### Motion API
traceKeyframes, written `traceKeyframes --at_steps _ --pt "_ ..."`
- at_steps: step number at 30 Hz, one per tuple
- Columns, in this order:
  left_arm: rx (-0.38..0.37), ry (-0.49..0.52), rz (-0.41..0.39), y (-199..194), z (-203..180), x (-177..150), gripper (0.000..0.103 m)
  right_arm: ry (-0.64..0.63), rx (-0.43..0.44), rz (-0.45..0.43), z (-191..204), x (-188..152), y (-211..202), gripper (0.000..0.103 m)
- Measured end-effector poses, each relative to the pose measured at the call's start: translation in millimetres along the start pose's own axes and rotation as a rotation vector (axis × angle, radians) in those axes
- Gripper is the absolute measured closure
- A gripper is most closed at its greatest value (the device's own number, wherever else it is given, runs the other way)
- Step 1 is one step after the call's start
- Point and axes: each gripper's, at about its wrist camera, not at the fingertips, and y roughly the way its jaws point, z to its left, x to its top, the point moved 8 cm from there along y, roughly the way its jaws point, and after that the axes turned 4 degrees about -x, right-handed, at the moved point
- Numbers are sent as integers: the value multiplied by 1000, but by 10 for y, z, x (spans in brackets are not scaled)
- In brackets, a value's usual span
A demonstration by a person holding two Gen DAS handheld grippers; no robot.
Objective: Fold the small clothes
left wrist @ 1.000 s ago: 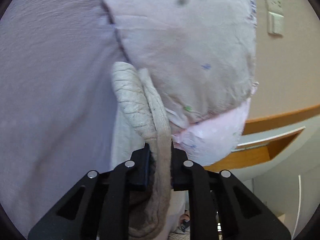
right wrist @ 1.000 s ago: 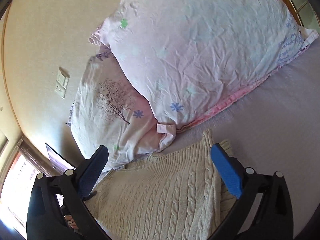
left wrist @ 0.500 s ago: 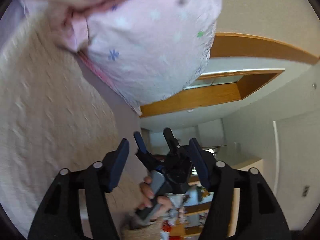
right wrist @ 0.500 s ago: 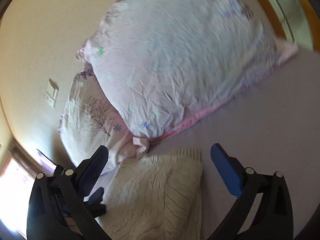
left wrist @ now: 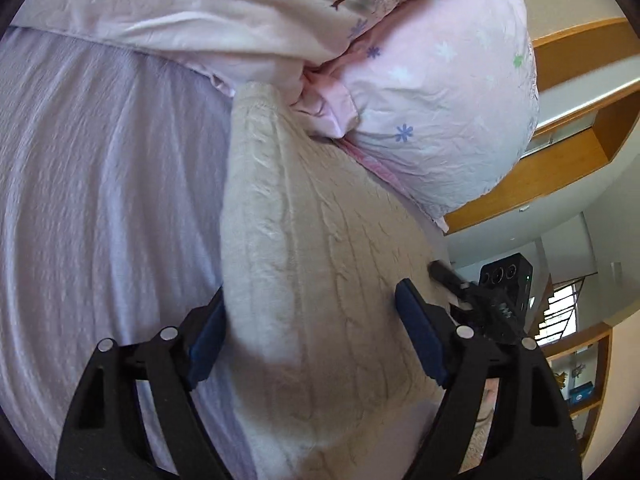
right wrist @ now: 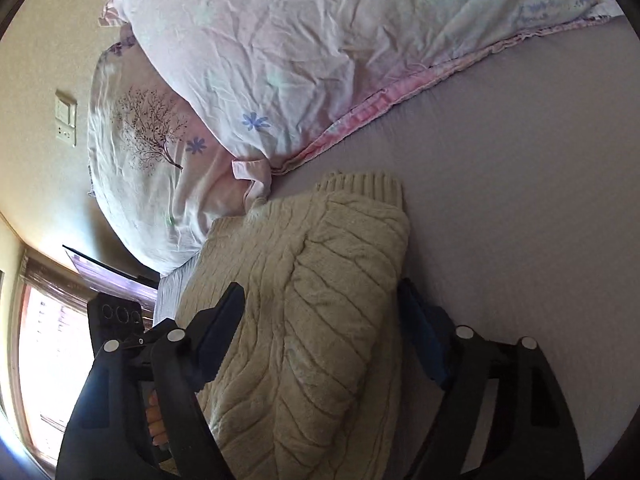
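Observation:
A cream cable-knit sweater (left wrist: 312,264) lies folded on the lilac bed sheet (left wrist: 104,200), its far end against the pillows. It also shows in the right wrist view (right wrist: 320,300), with its ribbed hem (right wrist: 360,184) at the far end. My left gripper (left wrist: 310,328) is open, its blue-padded fingers on either side of the sweater. My right gripper (right wrist: 320,320) is open too and straddles the sweater from the opposite side. The right gripper's body (left wrist: 500,292) shows in the left wrist view.
Two pink floral pillows (right wrist: 304,48) lie at the head of the bed, one with a tree print (right wrist: 152,128). A wall switch (right wrist: 66,118) and a window (right wrist: 44,360) are at the left. Wooden shelving (left wrist: 580,128) stands beyond the bed.
My left gripper has let go of the sweater's edge, opened and swung round over the folded sweater. My right gripper has moved closer over the sweater, which now lies folded.

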Motion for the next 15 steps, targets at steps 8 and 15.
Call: traceKeyframes --at_steps 8,15 --pt "-91 90 -37 -662 -84 88 67 -70 220 21 730 -208 94 66" --pt "213 201 -198 -1325 308 258 46 -151 -1 -27 896 -236 329 44"
